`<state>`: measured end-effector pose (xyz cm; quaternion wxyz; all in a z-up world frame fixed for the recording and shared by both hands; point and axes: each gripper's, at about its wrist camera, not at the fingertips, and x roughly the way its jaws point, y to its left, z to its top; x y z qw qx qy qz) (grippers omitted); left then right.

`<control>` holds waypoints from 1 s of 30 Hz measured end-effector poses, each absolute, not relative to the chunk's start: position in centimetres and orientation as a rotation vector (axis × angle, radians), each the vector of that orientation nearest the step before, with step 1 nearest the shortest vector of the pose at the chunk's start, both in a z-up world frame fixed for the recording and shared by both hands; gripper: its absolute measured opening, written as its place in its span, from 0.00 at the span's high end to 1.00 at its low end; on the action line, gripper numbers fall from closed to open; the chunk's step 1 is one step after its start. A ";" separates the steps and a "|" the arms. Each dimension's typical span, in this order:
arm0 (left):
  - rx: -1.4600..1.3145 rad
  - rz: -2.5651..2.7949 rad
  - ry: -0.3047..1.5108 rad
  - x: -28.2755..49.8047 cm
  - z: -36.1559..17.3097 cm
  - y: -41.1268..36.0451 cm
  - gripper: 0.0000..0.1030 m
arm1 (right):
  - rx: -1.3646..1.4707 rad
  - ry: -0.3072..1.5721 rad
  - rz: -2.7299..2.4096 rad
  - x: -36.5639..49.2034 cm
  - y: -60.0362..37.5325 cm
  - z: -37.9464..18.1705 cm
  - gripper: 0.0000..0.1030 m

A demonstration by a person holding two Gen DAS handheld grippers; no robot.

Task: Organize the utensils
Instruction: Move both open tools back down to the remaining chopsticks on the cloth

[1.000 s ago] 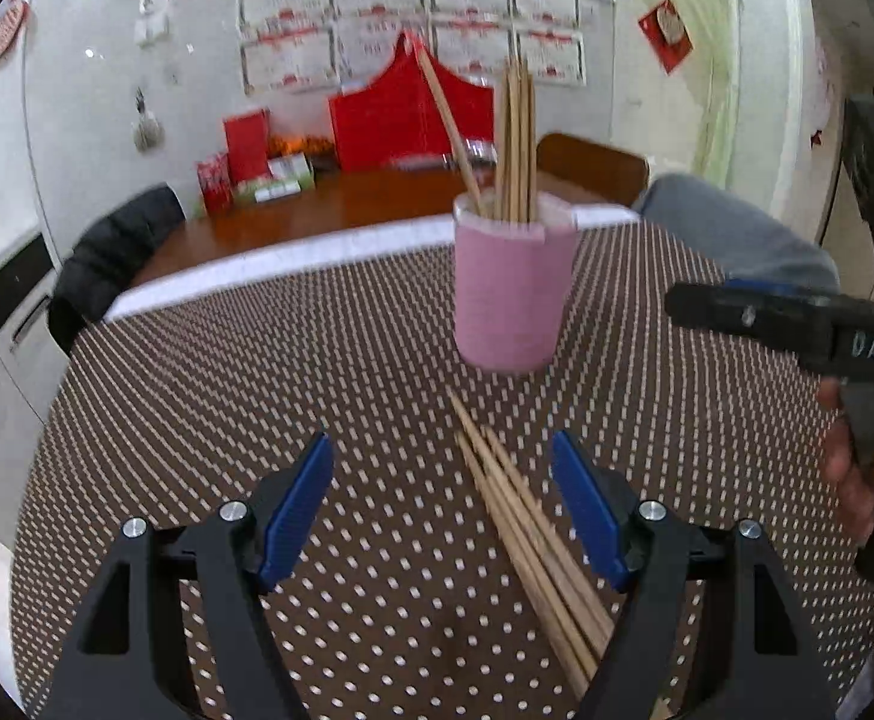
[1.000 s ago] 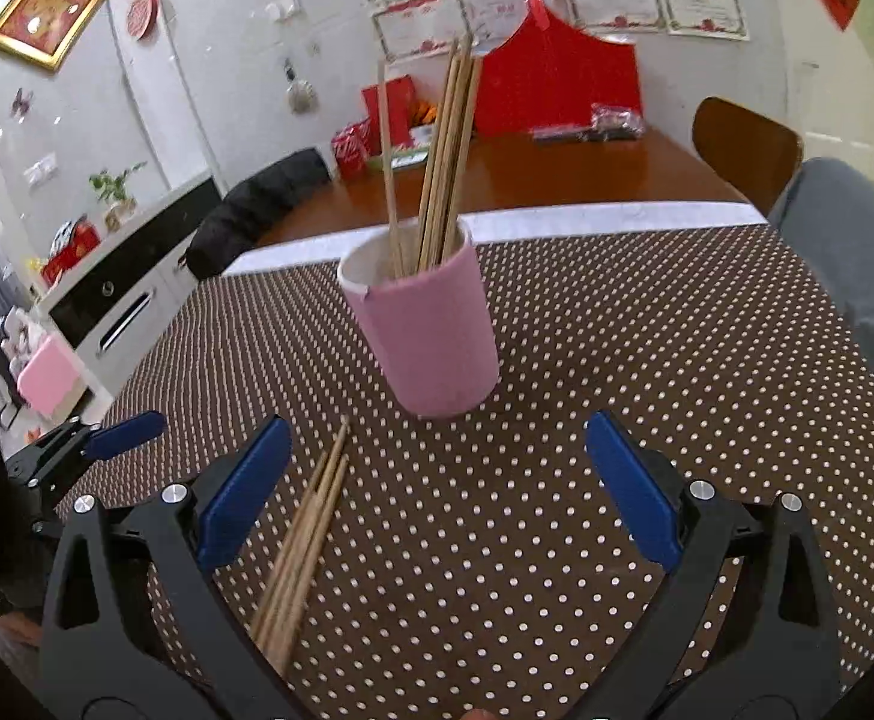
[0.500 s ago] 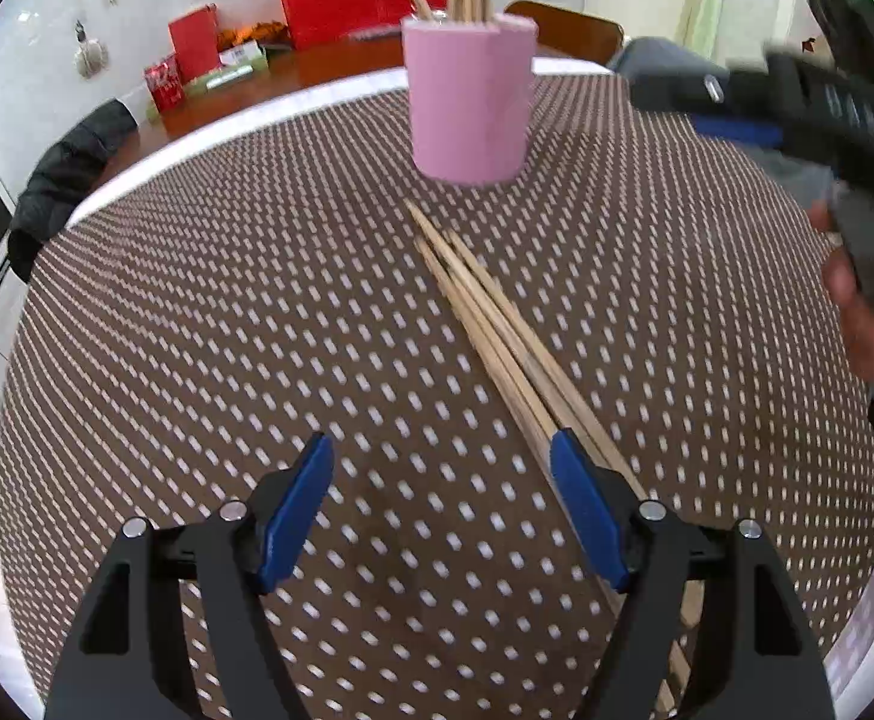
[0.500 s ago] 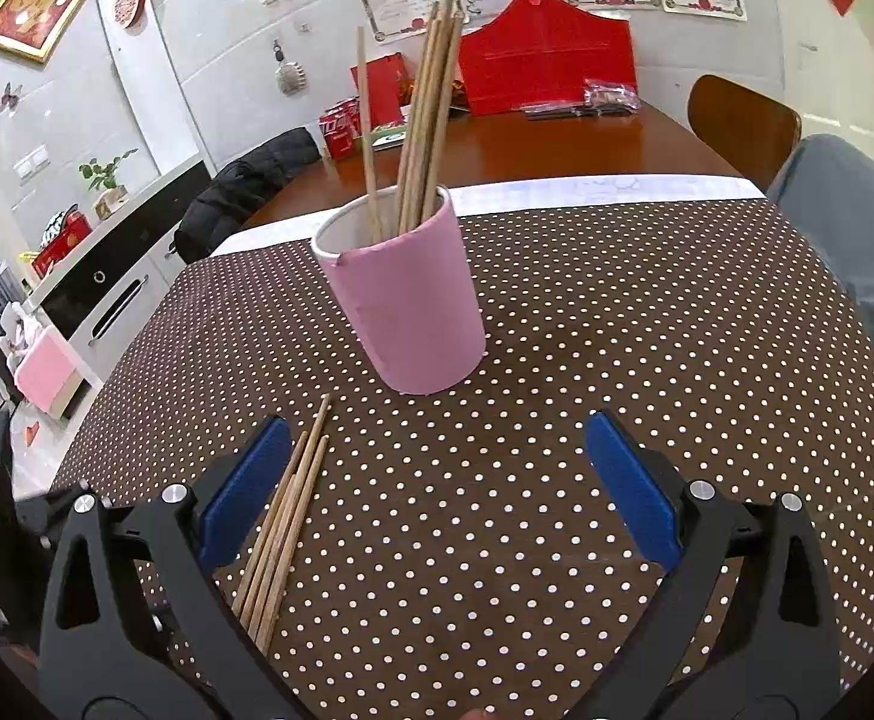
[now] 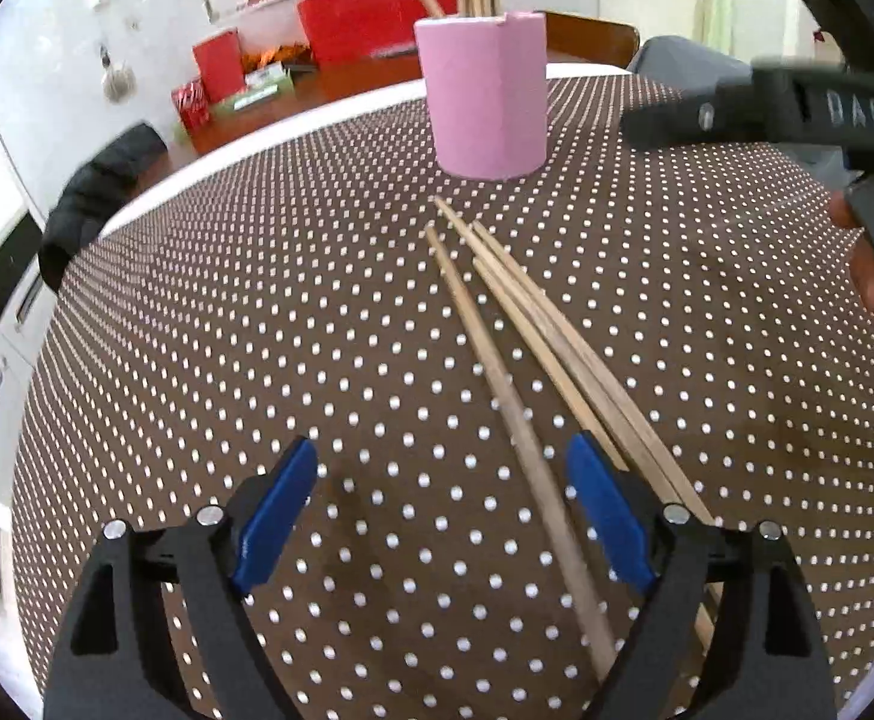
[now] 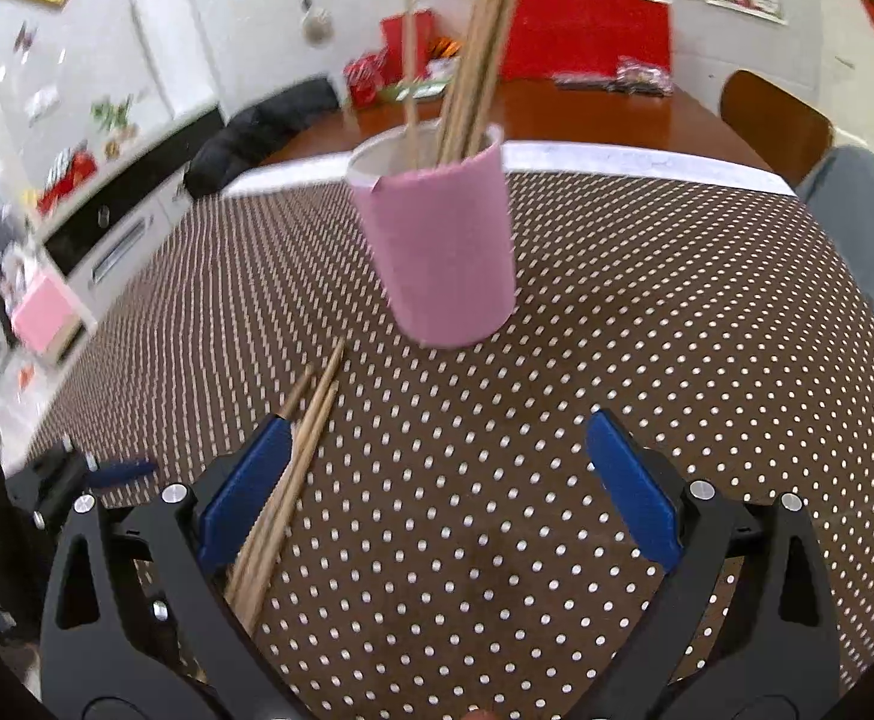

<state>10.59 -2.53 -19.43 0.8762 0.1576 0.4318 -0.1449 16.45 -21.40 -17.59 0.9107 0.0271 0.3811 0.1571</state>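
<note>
A pink cup (image 5: 485, 96) stands on the brown dotted tablecloth (image 5: 227, 330) with several wooden chopsticks upright in it (image 6: 473, 60). Several loose chopsticks (image 5: 515, 324) lie on the cloth in front of the cup. My left gripper (image 5: 443, 516) is open low over their near ends, one chopstick passing between the fingers. My right gripper (image 6: 437, 480) is open and empty, facing the cup (image 6: 437, 252); the loose chopsticks (image 6: 293, 468) run past its left finger. The right gripper's body also shows at the right edge of the left wrist view (image 5: 797, 114).
A wooden table (image 6: 557, 114) with red boxes stands behind the cloth. A black jacket (image 5: 101, 180) hangs on a chair at far left. A brown chair (image 6: 773, 120) and a grey-clad leg (image 6: 857, 222) are at far right.
My left gripper has dropped low over the near ends of the loose chopsticks. My right gripper has moved closer to the cup. Both stay open.
</note>
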 end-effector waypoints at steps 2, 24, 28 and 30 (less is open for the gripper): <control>0.346 -0.302 0.911 10.9 -19.2 -2.6 0.18 | -0.013 0.811 0.346 16.2 -20.3 -18.1 0.06; 0.266 -0.269 0.885 12.7 -19.8 1.0 0.18 | -0.249 0.919 0.392 15.2 -14.0 -21.7 0.06; 0.259 -0.273 0.888 12.6 -19.8 1.2 0.18 | -0.296 0.936 0.358 14.9 -13.6 -21.8 0.06; 0.257 -0.274 0.889 12.6 -19.9 1.4 0.18 | -0.303 0.947 0.359 14.8 -13.7 -22.0 0.06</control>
